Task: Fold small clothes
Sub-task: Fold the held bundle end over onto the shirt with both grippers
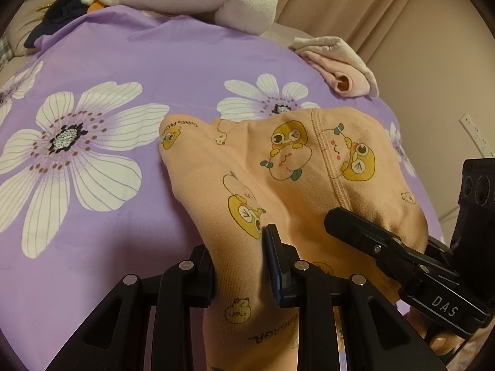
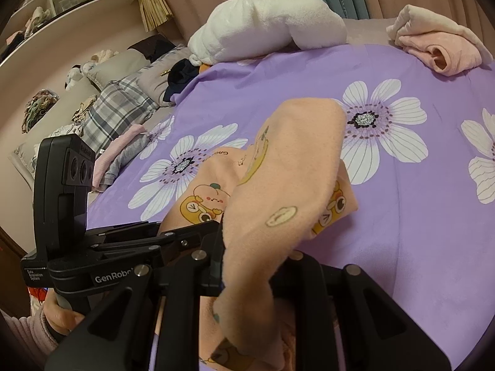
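Both grippers hold the same peach garment (image 1: 297,167), a small piece printed with yellow cartoon characters, and carry its near edge above the purple flowered bedspread (image 1: 123,61). The left gripper (image 1: 244,266) has its fingers closed on a fold of the cloth near one edge. The right gripper (image 2: 247,266) pinches the other side — the fabric drapes up and over its fingers, so the plain inner face of the cloth shows toward its camera. The far end of the garment rests on the bedspread while the near part hangs lifted between the tools.

As a judgement, the fold on this piece is under way but not finished: the cloth is bunched and raised, not laid flat, and no crisp crease shows. Setting it down squarely and smoothing it is left to do. A pink folded bundle (image 1: 343,65) lies well apart near the far corner of the bed and may be a piece already done — that cannot be told for sure.

The surface is a soft bed. A rolled white plush blanket (image 2: 266,24) lies at the far edge, with a plaid pillow (image 2: 120,108) and more clothes toward the left. Shelves (image 2: 62,6) holding oddments run along the wall, and beige curtains (image 1: 355,6) hang behind.
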Motion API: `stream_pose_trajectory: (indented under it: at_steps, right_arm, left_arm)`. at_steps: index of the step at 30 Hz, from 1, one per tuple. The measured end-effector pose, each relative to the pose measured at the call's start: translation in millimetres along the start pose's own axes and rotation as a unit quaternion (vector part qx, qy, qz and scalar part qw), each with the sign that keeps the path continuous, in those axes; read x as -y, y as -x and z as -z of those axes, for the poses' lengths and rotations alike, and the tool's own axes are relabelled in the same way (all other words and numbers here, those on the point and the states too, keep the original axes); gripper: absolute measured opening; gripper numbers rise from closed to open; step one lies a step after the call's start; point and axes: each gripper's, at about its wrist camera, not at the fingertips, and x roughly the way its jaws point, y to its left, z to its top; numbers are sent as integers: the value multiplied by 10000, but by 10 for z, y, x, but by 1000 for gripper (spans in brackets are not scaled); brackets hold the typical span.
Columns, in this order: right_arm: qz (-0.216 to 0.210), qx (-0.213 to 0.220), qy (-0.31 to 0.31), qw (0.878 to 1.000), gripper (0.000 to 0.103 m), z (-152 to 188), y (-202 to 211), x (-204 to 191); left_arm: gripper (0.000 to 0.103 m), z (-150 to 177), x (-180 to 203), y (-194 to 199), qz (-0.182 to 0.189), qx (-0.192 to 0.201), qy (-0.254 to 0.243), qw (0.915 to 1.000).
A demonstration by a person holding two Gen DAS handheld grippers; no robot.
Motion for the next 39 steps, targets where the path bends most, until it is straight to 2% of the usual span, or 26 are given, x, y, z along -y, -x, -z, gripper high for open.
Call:
stream_pose_trajectory:
  at_steps: [15,30,39]
  right_arm:
    - [-40,-98,-217,9997,20,-5,-102,143]
    - [-9,-216,-813,9965,23,35,-173,447]
    - [30,-346,-1244,9916,29,97,-198,668]
  left_arm:
    - [25,-22,10,-89,-77,-86,-43,9999]
    - [25,-5,-16,-118,-144,-119,-36,9998]
    - [27,15,-39,-121,-185,-135,-24,9997]
